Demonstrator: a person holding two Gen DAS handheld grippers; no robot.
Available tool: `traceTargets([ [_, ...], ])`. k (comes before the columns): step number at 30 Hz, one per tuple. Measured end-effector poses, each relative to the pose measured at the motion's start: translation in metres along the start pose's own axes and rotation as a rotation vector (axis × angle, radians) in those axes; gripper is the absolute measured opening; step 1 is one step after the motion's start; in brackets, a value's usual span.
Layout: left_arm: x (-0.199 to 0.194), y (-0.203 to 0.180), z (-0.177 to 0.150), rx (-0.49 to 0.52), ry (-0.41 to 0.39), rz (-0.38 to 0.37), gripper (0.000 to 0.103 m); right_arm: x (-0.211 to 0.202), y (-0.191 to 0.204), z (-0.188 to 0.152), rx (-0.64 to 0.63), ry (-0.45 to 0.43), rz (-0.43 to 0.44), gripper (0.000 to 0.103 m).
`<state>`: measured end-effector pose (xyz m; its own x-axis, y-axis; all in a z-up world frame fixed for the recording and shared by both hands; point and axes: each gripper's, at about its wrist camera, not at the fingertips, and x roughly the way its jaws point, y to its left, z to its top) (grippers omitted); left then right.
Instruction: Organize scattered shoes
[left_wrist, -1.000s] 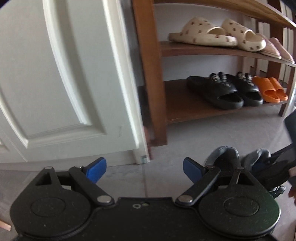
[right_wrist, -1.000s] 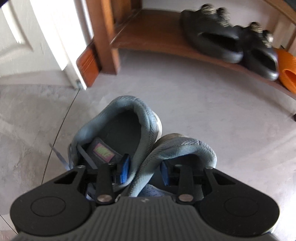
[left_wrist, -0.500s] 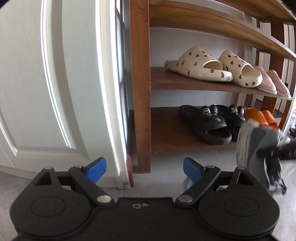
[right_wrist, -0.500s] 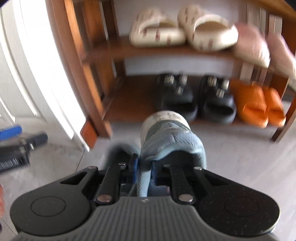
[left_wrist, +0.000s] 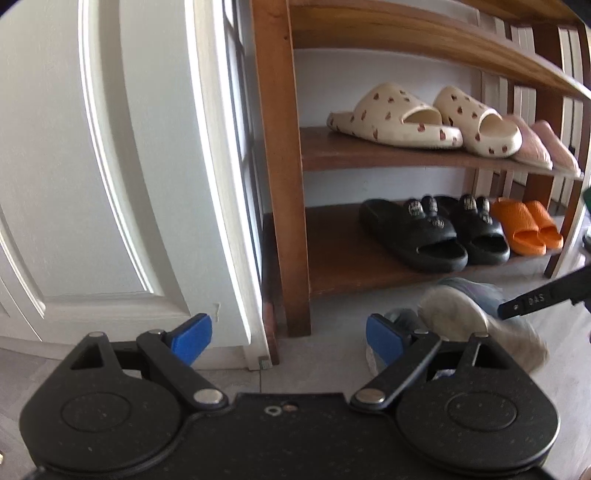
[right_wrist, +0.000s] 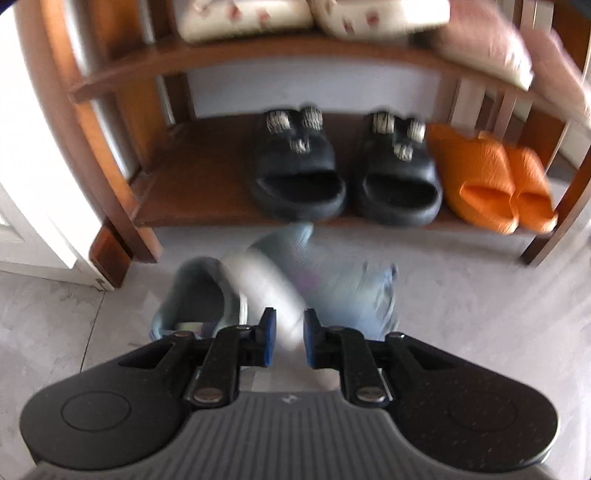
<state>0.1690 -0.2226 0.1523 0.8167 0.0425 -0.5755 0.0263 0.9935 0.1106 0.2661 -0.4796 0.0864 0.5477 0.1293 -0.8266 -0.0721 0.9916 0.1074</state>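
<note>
The right gripper is clamped, jaws nearly shut, on one grey sneaker carried above the floor; its mate lies below. The left gripper is held wide open and empty; beyond, free space is left on the lower shelf beside the black slides; both sneakers remain unshelved.

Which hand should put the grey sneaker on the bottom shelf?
Right. The right gripper is already shut on the grey sneaker, facing the bottom shelf. The left gripper is open and empty.

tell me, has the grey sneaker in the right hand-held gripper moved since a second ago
Yes. The grey sneaker, off the floor beside its mate then, now hangs blurred near the shoe rack, below the black slippers.
</note>
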Motion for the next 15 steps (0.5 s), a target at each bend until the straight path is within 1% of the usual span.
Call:
traceTargets([
  [2, -0.002, 0.002, 0.000, 0.001, -0.005, 0.002, 0.091, 0.003, -0.008, 0.004, -0.048, -0.014, 0.002, 0.019],
  [3, -0.002, 0.002, 0.000, 0.004, -0.007, 0.004, 0.091, 0.003, -0.014, 0.008, -0.068, -0.023, 0.015, 0.026],
  [4, -0.002, 0.003, -0.001, 0.015, -0.005, 0.008, 0.091, 0.005, -0.021, 0.012, -0.083, -0.016, 0.024, 0.036],
  [5, -0.001, 0.004, -0.003, 0.024, 0.001, 0.013, 0.091, 0.007, -0.027, 0.015, -0.097, -0.002, 0.033, 0.059],
  [6, 0.000, 0.004, -0.003, 0.027, 0.005, 0.016, 0.091, 0.013, -0.037, 0.020, -0.127, 0.024, 0.021, 0.066],
  [9, 0.002, 0.007, -0.006, 0.029, 0.029, 0.026, 0.091, 0.030, -0.070, 0.034, -0.219, 0.100, -0.031, 0.066],
  [11, 0.002, 0.007, -0.008, 0.044, 0.032, 0.035, 0.091, 0.041, -0.086, 0.043, -0.210, 0.127, -0.016, 0.069],
  [14, 0.001, 0.003, -0.013, 0.087, 0.031, 0.053, 0.092, 0.078, -0.131, 0.058, -0.029, 0.198, 0.066, 0.070],
  [15, 0.001, 0.002, -0.015, 0.100, 0.031, 0.059, 0.092, 0.089, -0.141, 0.062, 0.031, 0.203, 0.108, 0.071],
])
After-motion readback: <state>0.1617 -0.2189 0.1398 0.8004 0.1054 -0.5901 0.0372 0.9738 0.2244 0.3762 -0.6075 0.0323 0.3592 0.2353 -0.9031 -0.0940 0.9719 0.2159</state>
